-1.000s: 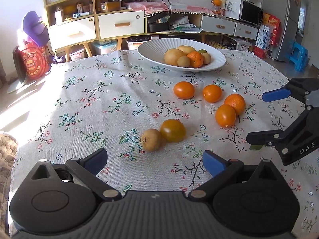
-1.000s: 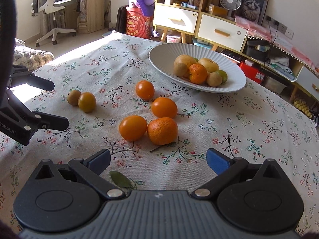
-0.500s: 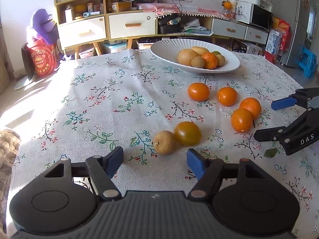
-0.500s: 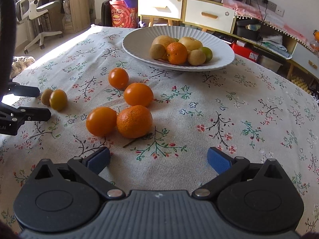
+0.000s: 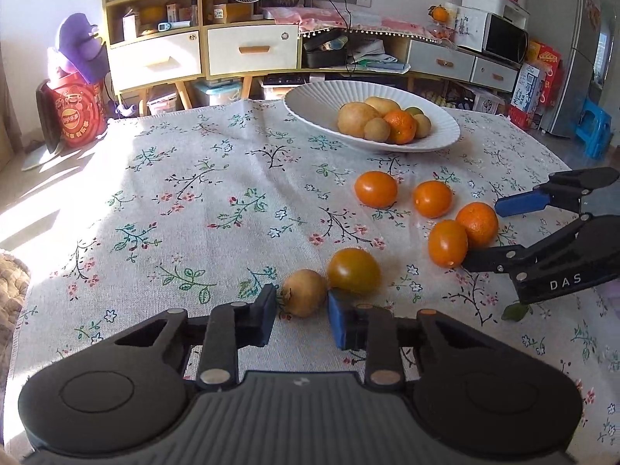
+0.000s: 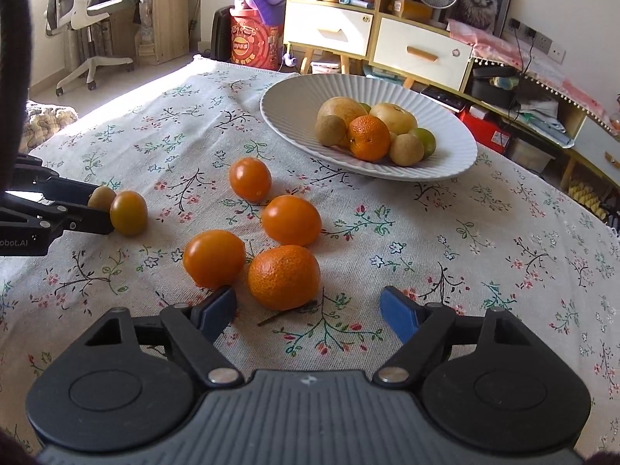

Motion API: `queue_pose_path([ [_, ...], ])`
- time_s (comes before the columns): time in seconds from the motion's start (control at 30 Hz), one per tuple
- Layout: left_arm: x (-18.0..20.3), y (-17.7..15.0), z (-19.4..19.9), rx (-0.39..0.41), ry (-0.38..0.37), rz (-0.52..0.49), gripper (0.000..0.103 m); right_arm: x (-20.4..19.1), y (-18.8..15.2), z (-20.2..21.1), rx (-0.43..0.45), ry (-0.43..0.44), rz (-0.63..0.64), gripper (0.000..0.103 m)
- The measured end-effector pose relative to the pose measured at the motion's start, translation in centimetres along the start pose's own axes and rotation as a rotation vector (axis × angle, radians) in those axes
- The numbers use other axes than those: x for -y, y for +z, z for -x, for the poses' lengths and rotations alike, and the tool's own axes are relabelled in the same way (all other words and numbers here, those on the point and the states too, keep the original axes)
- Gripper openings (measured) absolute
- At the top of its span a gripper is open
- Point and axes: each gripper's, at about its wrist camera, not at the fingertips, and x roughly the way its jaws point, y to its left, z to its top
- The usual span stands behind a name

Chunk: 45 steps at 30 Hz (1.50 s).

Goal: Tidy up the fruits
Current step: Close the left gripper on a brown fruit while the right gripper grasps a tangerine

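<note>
A small brown fruit (image 5: 304, 292) lies on the flowered cloth next to a dark orange tomato-like fruit (image 5: 353, 271). My left gripper (image 5: 301, 316) has its blue pads close on either side of the brown fruit; I cannot see whether they touch it. My right gripper (image 6: 308, 312) is open, with a rough-skinned tangerine (image 6: 284, 277) just ahead between its pads. Three smooth orange fruits (image 6: 214, 257) (image 6: 291, 220) (image 6: 250, 179) lie beside it. A white ribbed bowl (image 6: 294, 97) holds several fruits further back.
The right gripper shows in the left wrist view (image 5: 500, 228) around the tangerine (image 5: 477, 224). The left gripper shows in the right wrist view (image 6: 87, 209). A small green leaf (image 5: 515, 312) lies on the cloth. Shelves and drawers stand behind the table.
My left gripper moved forward and narrowed its jaws around the brown fruit. My right gripper moved forward to the tangerine and stayed open.
</note>
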Motion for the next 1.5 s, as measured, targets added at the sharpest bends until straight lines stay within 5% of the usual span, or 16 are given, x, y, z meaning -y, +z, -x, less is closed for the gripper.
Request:
queue_pose_path([
  [0.43,-0.3,0.5,-0.1,-0.026,-0.013,0.042,0.014,-0.3,0.6,0.4,0.025,0.044,0.005,0.035],
  [1.5,1.1,4.5,0.6,-0.021,-0.049,0.105,0.013,0.2,3.4,1.9,0.052,0.044,-0.064,0.035],
])
